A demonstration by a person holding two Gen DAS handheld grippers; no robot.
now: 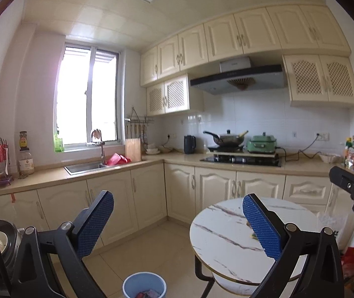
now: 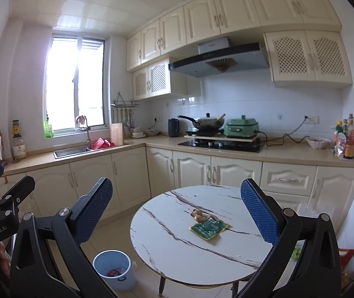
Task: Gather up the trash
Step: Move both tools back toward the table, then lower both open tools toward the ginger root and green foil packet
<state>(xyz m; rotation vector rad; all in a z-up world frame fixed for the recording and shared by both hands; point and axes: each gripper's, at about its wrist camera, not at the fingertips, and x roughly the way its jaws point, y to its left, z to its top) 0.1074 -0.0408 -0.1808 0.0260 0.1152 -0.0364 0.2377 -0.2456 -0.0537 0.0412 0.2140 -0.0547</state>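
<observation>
Kitchen, two hand-held grippers raised above a round table; trash on tabletop and in bin.

Left wrist view: left gripper (image 1: 178, 223), blue-padded fingers spread wide, holding nothing; round white marble-patterned table (image 1: 216, 238) below right; light blue plastic waste bin (image 1: 144, 284) on the floor at bottom, wrappers inside. Right wrist view: right gripper (image 2: 177, 208), spread wide, holding nothing; flat green foil wrapper (image 2: 208, 227) near the table's centre, touching a small crumpled brownish scrap (image 2: 198, 215); the bin stands left of the table.
</observation>
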